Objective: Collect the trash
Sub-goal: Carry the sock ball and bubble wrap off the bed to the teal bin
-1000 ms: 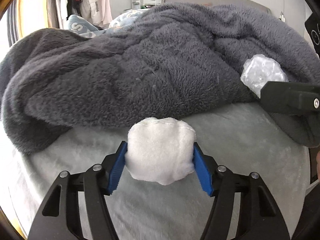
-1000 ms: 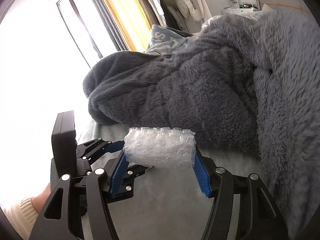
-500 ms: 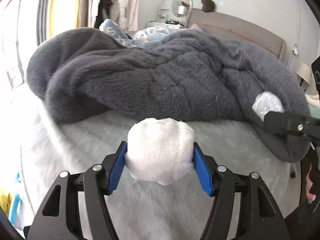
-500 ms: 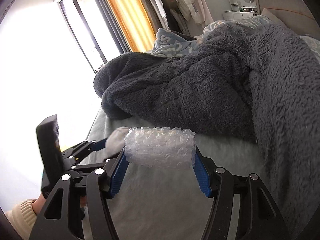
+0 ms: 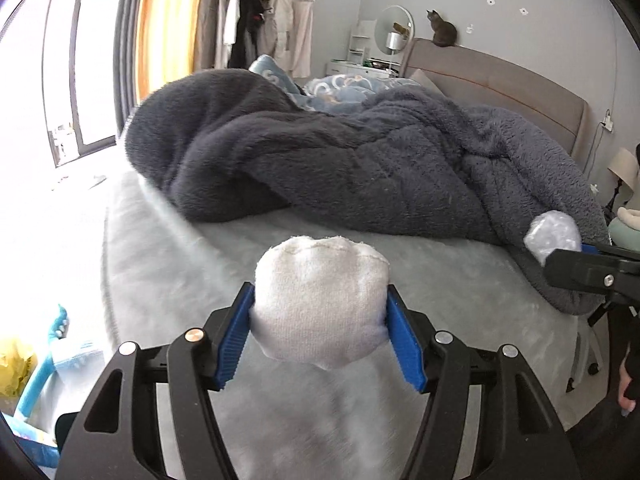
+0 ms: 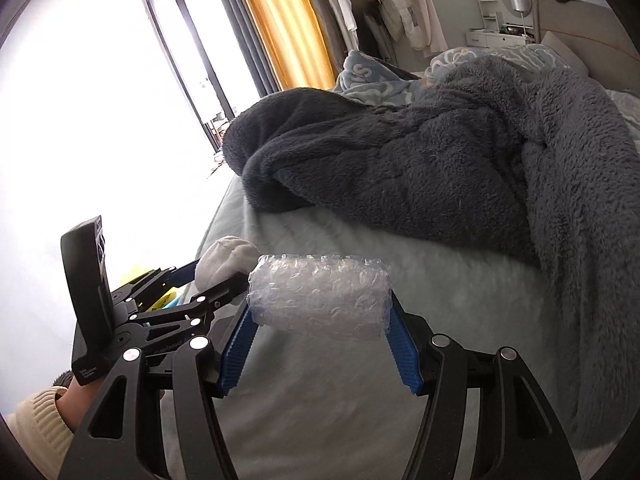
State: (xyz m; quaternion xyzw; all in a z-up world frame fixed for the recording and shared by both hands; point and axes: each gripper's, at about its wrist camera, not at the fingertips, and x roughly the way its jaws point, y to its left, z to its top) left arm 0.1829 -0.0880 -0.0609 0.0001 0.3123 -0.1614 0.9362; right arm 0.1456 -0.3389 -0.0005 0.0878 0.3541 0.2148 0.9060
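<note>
White, soft wad (image 5: 320, 304) pinched between the blue pads of the left gripper (image 5: 320, 320), carried clear above the pale grey bed sheet (image 5: 168, 272) — nothing touching the mattress. Over on the other side, the right gripper (image 6: 320, 316) is clamped on a roll of bubble wrap (image 6: 320, 292), held crosswise, also off the bed. Beyond both lies a heaped dark grey fleece blanket (image 5: 340, 160) — and a cat (image 5: 442, 32) sits on the headboard.
</note>
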